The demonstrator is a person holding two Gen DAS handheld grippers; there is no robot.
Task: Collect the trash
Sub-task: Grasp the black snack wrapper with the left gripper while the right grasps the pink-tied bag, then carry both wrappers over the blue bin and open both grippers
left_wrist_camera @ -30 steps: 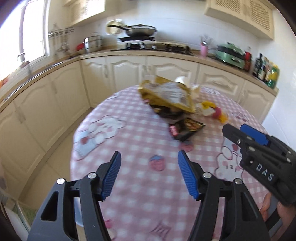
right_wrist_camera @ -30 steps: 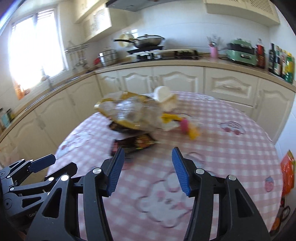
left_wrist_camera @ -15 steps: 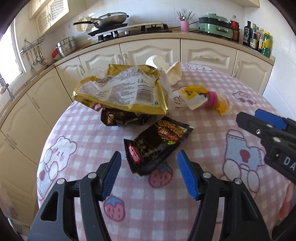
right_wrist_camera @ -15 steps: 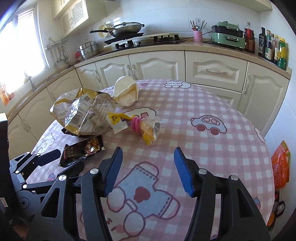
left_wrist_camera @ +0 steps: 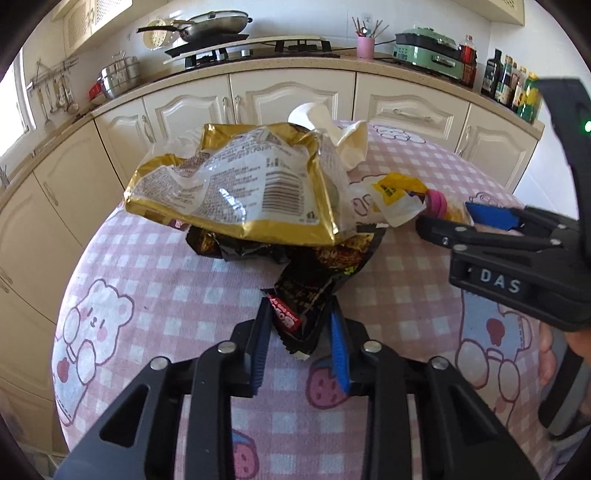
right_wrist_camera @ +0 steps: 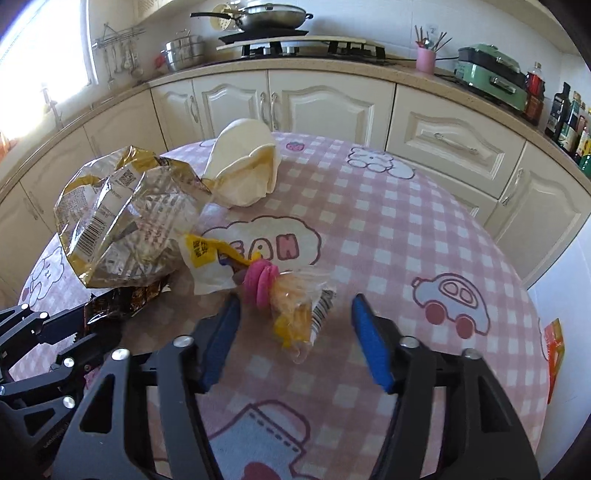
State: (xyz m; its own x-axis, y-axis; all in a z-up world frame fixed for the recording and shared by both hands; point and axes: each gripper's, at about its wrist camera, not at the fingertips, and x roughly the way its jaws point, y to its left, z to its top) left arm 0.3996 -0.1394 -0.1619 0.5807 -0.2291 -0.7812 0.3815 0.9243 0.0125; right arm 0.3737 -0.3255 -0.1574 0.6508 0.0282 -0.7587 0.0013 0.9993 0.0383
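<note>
Trash lies heaped on the pink checked table point(right_wrist_camera: 406, 240): a crumpled gold bag point(left_wrist_camera: 240, 192), a black snack wrapper point(left_wrist_camera: 314, 288) under it, a white crushed cup point(right_wrist_camera: 243, 166), a yellow-white wrapper point(right_wrist_camera: 207, 258) and a clear packet with yellow contents point(right_wrist_camera: 295, 314) beside a pink ring point(right_wrist_camera: 260, 280). My left gripper point(left_wrist_camera: 301, 332) is closing; its blue pads press on the near end of the black wrapper. My right gripper point(right_wrist_camera: 294, 306) is closing too, and the clear packet lies between its fingers, clear of both pads. In the left wrist view the right gripper point(left_wrist_camera: 480, 221) reaches in from the right.
Cream cabinets point(right_wrist_camera: 325, 107) curve behind the table under a counter with a stove and wok point(right_wrist_camera: 258, 14), a pink utensil cup point(right_wrist_camera: 426, 59), a green appliance point(right_wrist_camera: 491, 74) and bottles point(right_wrist_camera: 565, 110). An orange bag point(right_wrist_camera: 554, 343) hangs beyond the table's right edge.
Both grippers came forward and down to the trash heap. The left jaws narrowed onto the black wrapper, which now stands crumpled up. The right jaws narrowed around the clear packet.
</note>
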